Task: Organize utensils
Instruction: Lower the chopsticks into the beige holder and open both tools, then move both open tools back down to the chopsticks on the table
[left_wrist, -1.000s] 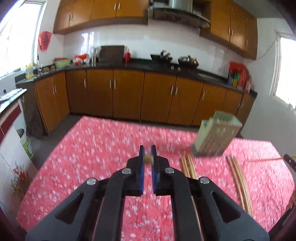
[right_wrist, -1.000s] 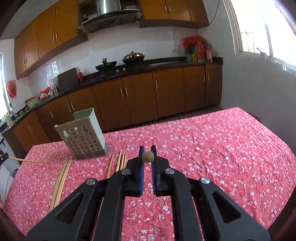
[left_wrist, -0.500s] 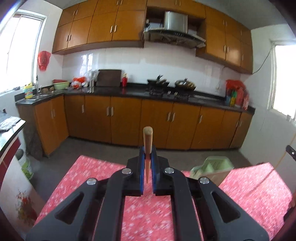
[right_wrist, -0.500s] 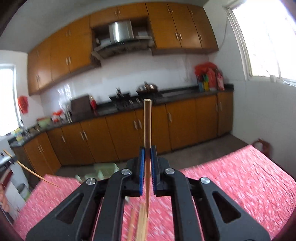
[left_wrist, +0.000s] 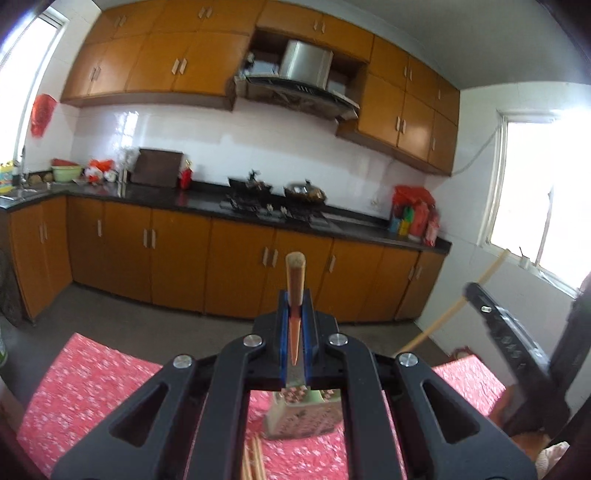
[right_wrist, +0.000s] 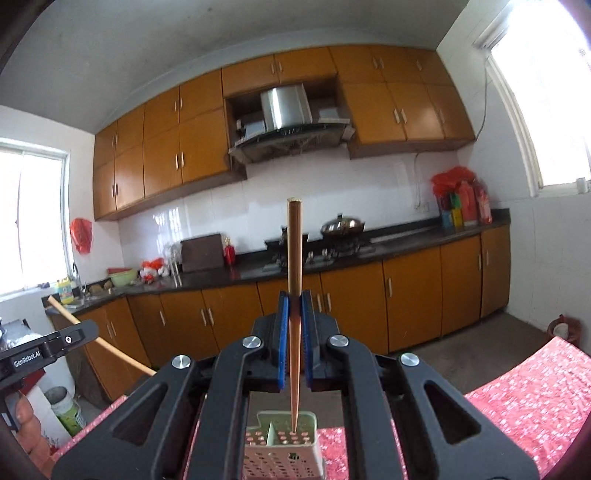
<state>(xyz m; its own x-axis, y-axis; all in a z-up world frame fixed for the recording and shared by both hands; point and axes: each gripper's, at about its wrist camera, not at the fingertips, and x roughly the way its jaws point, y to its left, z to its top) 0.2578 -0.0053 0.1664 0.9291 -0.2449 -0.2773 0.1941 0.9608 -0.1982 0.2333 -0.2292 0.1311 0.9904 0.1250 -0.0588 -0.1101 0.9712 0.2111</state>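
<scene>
Evidently each black two-finger gripper, left (left_wrist: 294, 325) and right (right_wrist: 294, 332), pinched one tapered wooden chopstick (right_wrist: 294, 295) upright, tip down above the pale perforated plastic utensil holder (right_wrist: 282, 448), presumably for dropping it in.

A kitchen with orange-brown wooden cupboards (right_wrist: 413, 295) under a long black counter (left_wrist: 207, 205) and more cupboards up high. The wall (left_wrist: 207, 147) has shiny white tiles. Bright light comes in through a window (left_wrist: 535, 192) on each side
</scene>
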